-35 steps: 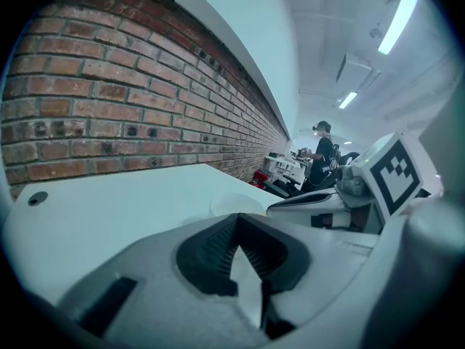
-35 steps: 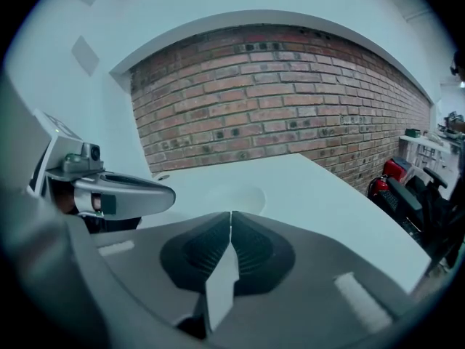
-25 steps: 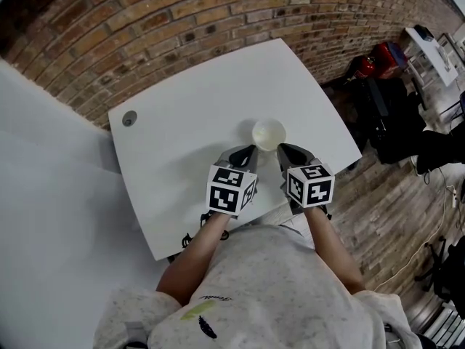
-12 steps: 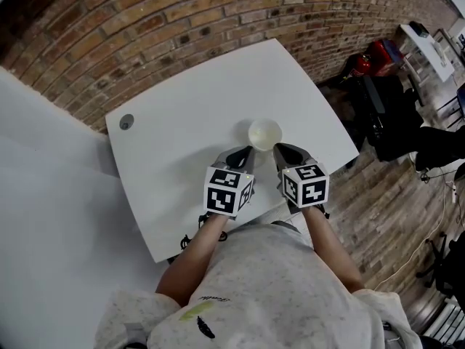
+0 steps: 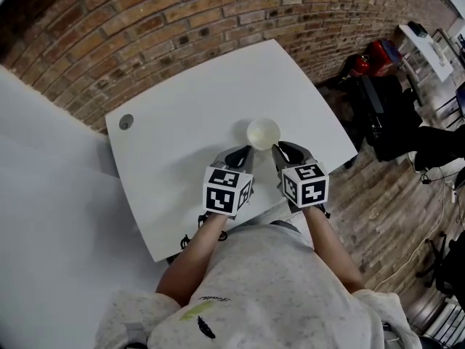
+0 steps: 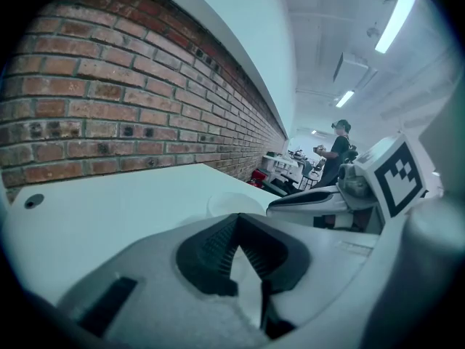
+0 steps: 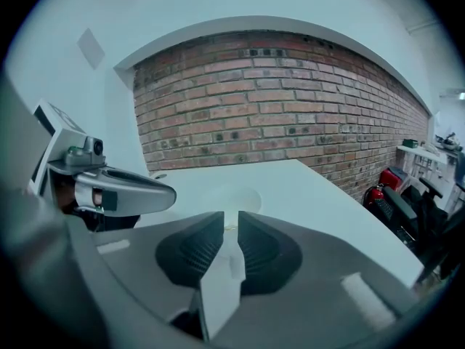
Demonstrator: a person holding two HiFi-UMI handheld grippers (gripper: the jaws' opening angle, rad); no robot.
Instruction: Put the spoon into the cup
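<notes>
A white cup [image 5: 263, 133] stands upright near the front of the white table [image 5: 182, 122]. My right gripper [image 5: 278, 150] sits just in front of the cup's near rim, shut on a white spoon handle [image 7: 218, 282] that runs back between its jaws. The spoon's bowl is hidden. The cup [image 7: 231, 197] lies straight ahead of the right gripper [image 7: 230, 220]. My left gripper [image 5: 245, 151] is beside it, left of the cup, with its jaws meeting at the tips [image 6: 234, 220] and nothing seen between them. The cup [image 6: 232, 201] shows faintly past them.
The table has a round grey cable hole [image 5: 126, 121] at its far left corner. A brick wall [image 5: 218, 13] runs behind it. To the right, on the wooden floor, are black bags [image 5: 392, 122] and a red object [image 5: 370, 60]. A person [image 6: 338, 151] stands far off.
Almost nothing differs. The head view has shifted slightly, and both grippers hold the same places by the cup.
</notes>
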